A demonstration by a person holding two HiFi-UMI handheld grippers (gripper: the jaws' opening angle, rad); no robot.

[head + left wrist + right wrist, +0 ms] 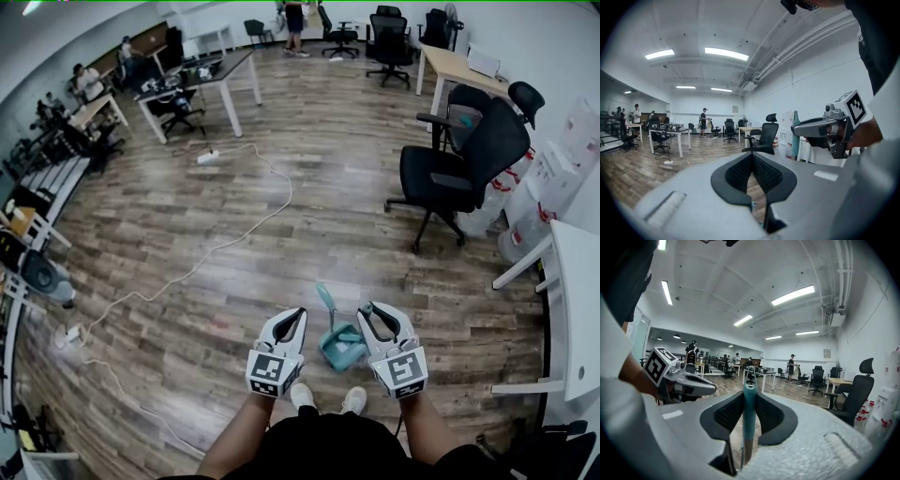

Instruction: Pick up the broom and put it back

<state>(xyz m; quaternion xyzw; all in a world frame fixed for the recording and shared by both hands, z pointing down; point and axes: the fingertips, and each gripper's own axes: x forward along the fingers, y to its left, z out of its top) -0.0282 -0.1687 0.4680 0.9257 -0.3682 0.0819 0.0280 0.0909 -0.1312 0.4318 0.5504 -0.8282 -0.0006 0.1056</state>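
now right claw clasps broom (teal-handled)

Floor fwd open; cable on L, office chair on R.

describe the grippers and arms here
The left gripper and right gripper are light grey shells with two curved jaws lined with black textured pads. Each carries a white cube printed with black square markers. The person wears a black top; the forearms are unsleeved.

Smooth plastic broom handle, wood-grain floor
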